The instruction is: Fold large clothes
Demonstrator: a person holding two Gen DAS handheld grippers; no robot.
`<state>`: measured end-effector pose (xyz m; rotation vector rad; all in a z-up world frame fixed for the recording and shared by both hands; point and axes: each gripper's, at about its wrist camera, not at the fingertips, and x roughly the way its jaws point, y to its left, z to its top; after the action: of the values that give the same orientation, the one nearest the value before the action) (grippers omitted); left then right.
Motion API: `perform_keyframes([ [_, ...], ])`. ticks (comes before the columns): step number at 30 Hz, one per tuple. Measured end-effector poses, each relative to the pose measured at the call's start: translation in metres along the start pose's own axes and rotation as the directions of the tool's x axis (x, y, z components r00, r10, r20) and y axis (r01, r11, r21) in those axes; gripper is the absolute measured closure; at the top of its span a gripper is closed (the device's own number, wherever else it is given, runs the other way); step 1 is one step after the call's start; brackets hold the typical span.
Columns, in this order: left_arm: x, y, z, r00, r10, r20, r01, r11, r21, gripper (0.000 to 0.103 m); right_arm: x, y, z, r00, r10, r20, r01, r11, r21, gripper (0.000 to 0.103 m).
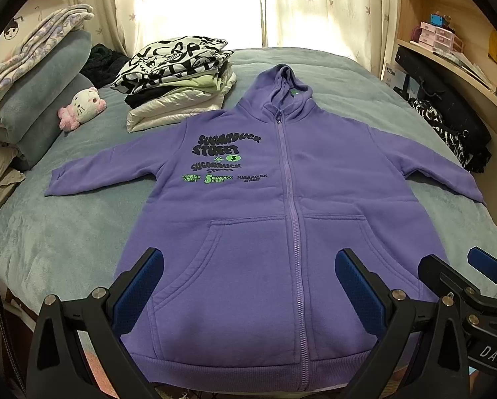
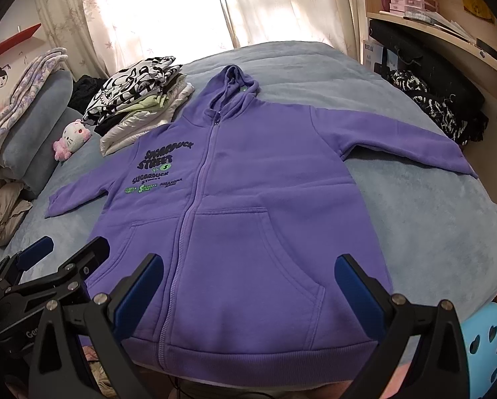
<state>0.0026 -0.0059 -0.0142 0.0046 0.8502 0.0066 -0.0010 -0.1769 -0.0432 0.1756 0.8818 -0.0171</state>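
With both the left claw (image 1: 248, 286) and right claw (image 2: 248, 291) spread wide and empty above the near hem, I'd pinch a sleeve of the flat purple fleece zip-up hoodie (image 1: 281, 183) first, folding inward across the grey-blue plush bed (image 1: 65, 232).

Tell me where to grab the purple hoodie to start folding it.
Probably the two sleeve cuffs: left gripper on the cuff at its side, right gripper on the other cuff. The hoodie lies flat, zipped, sleeves spread, so come from outside.

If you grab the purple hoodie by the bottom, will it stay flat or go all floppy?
Probably floppy: the purple hoodie is soft, thick fleece lying limp on the bed. Its spread sleeves would likely dangle. It looks fairly heavy for clothing.
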Motion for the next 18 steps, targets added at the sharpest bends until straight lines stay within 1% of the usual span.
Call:
perform_keyframes([
  [8, 0.001, -0.007, 0.000, 1.000, 0.006, -0.010, -0.005, 1.000, 0.017, 0.001, 0.001, -0.004, 0.000, 1.000, 0.006, 0.000, -0.006, 1.000, 0.010, 0.000],
  [18, 0.006, -0.018, 0.005, 0.999, 0.021, -0.030, -0.020, 0.999, 0.043, 0.001, 0.008, -0.016, 0.001, 0.999, 0.026, -0.023, -0.026, 0.999, 0.038, 0.000],
])
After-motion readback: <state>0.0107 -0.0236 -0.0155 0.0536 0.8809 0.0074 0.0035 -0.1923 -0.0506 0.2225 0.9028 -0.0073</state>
